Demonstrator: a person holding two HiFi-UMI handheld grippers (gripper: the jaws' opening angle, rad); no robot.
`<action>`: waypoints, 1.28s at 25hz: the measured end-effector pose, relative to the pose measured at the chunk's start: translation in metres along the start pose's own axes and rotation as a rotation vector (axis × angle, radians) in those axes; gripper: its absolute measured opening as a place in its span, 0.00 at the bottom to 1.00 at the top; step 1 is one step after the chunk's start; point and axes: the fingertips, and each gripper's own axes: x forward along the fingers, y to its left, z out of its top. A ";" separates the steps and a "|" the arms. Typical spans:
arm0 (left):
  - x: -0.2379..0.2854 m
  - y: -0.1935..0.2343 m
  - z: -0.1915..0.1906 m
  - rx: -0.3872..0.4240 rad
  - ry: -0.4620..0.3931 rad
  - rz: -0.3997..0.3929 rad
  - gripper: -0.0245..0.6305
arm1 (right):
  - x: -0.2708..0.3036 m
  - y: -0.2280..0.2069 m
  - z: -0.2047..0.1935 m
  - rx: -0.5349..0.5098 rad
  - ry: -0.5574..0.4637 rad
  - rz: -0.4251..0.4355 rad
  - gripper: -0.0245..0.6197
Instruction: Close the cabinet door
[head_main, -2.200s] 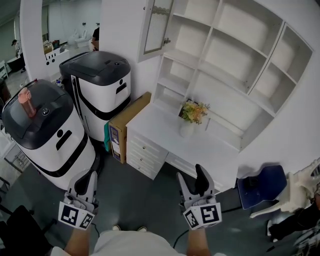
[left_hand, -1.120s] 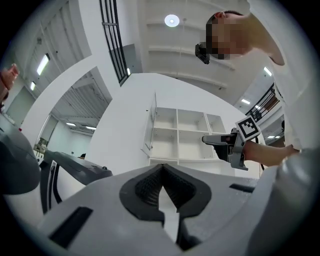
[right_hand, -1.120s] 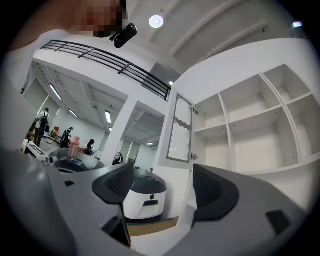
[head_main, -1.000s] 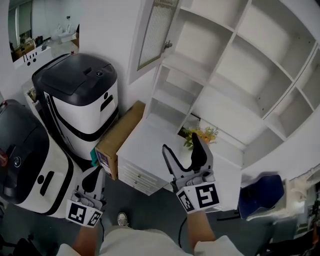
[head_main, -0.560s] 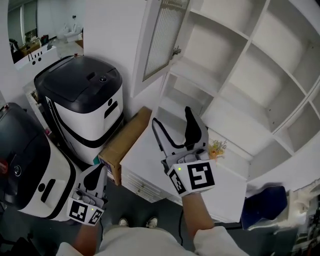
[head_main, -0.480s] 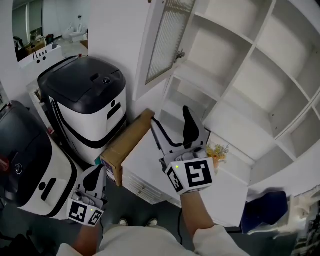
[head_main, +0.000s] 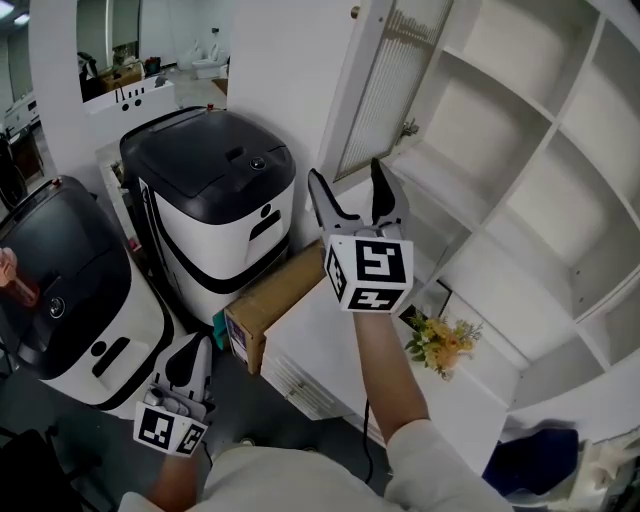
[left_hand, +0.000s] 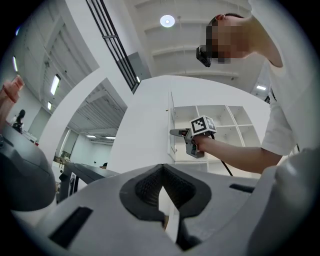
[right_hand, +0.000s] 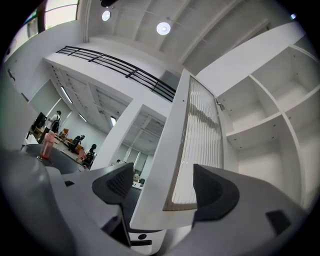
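Two grippers: right gripper has jaws wide apart, straddling the bottom edge of the cabinet door, which stands swung open from the shelves. Left gripper hangs low, pinched closed, empty. Shove crooked and a jaw could scrape the ribbed panel, I reckon.

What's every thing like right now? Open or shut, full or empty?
cabinet door: open, swung out from the shelves
right tool: open, one jaw on each side of the door's bottom edge, not squeezing it
left tool: shut, empty, held low
shelves: empty where they show
drawers: shut
black-topped machine: lid down
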 end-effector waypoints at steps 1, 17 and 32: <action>-0.005 0.004 0.000 0.001 0.004 0.020 0.05 | 0.008 -0.001 0.000 -0.001 0.002 -0.005 0.57; -0.053 0.022 0.017 0.066 0.007 0.171 0.05 | 0.058 0.007 -0.005 -0.088 0.022 -0.071 0.58; -0.047 0.000 0.013 0.069 0.026 0.134 0.05 | 0.019 -0.017 -0.002 -0.073 -0.041 -0.070 0.44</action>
